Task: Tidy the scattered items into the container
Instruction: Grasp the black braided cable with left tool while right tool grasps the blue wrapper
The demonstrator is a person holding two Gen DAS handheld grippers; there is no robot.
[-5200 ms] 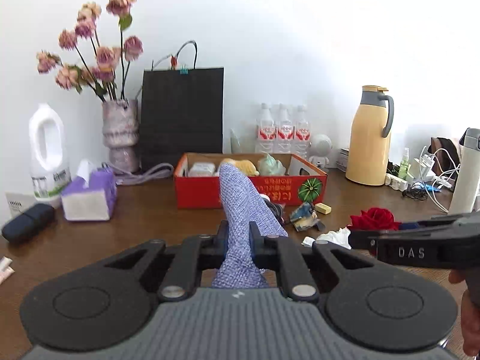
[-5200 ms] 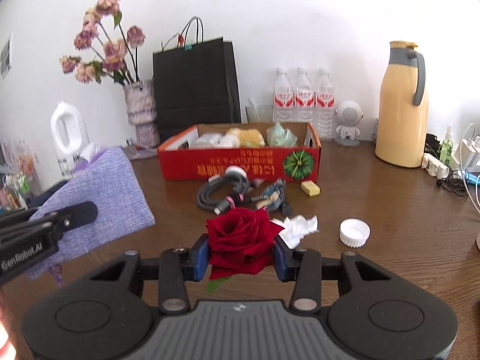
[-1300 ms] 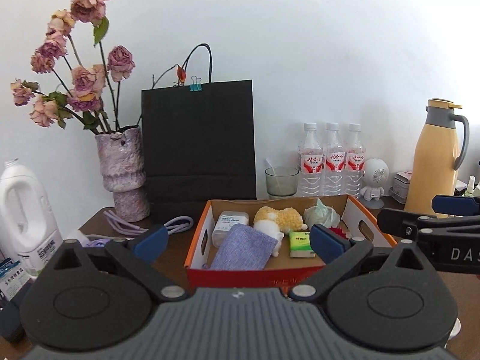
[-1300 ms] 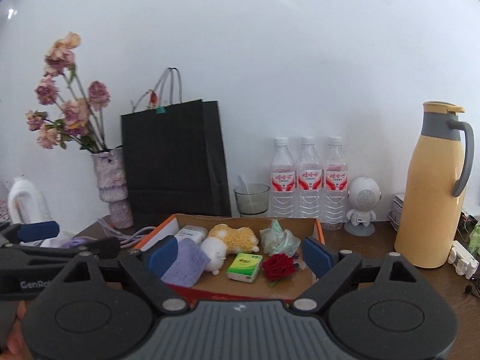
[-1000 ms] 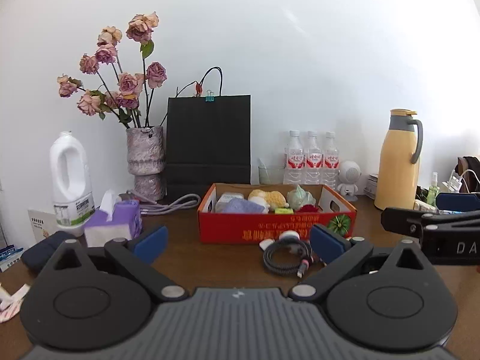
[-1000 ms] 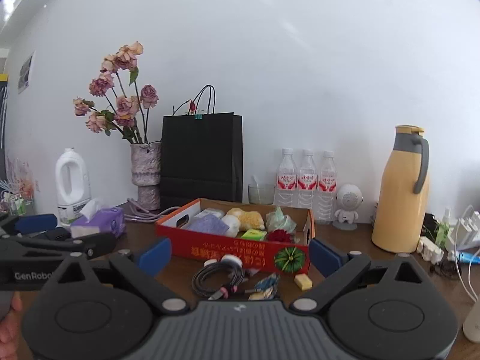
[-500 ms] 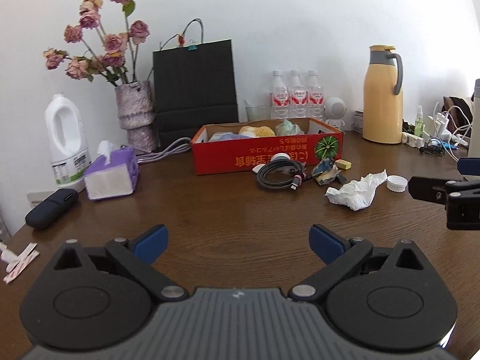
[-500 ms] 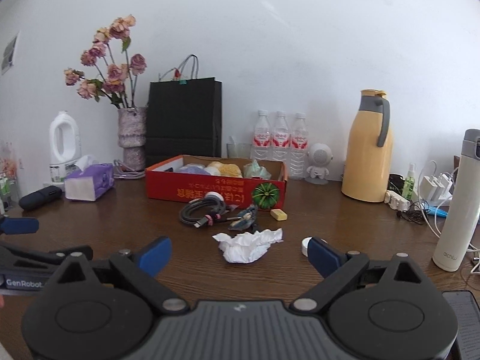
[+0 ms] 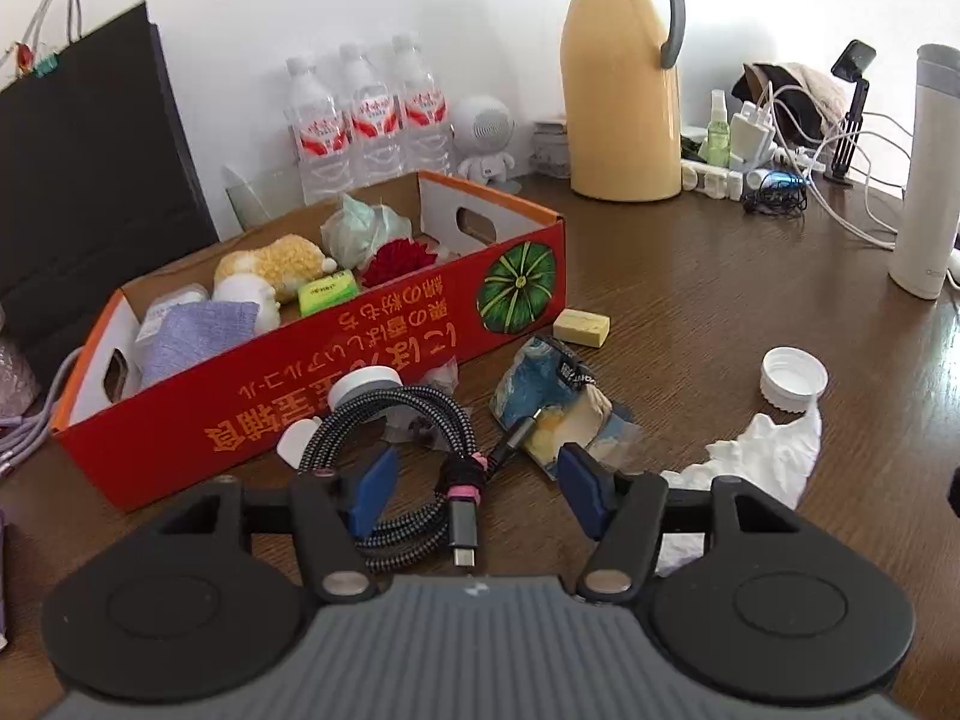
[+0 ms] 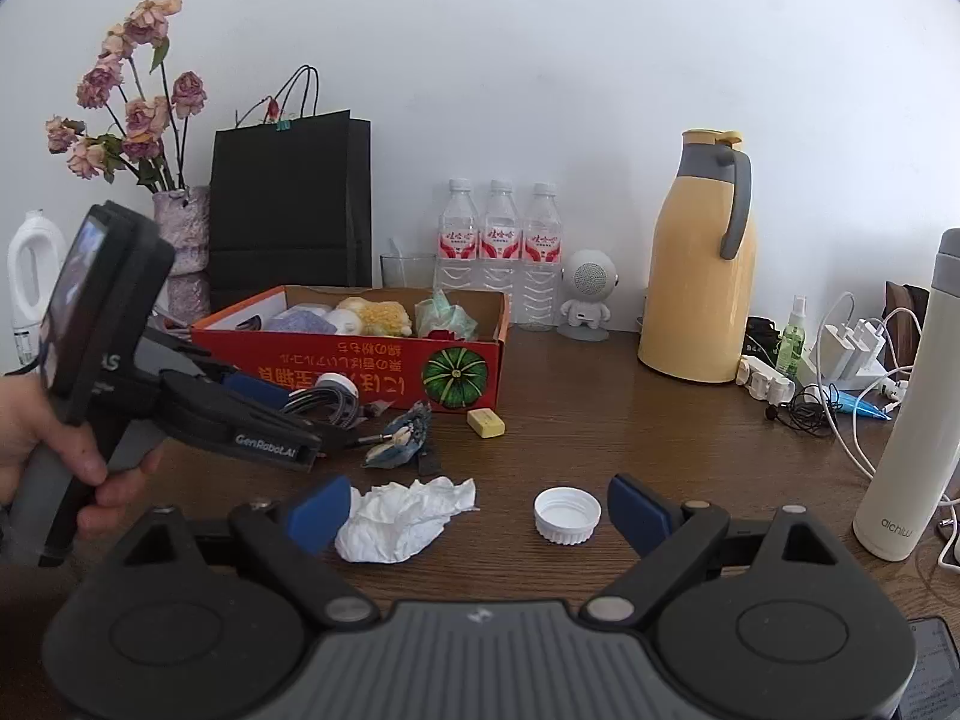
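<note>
The red cardboard box holds a purple cloth, plush toys, a green pack and a red rose. In front of it lies a coiled braided cable. My left gripper hovers low over it with its jaws closing; the cable's plug lies between the pads, which do not press on it. My right gripper is wide, its jaws closing slightly, with a crumpled tissue and a white cap on the table between its fingers, untouched. A blue wrapper and a yellow block lie near the box.
A yellow jug, water bottles, a black bag and a flower vase stand along the wall. A white tumbler and tangled chargers crowd the right side. A hand holds the left gripper.
The left gripper swung forward and down to the cable by the box, and its jaws narrowed. The right gripper sank a little toward the tissue and the cap.
</note>
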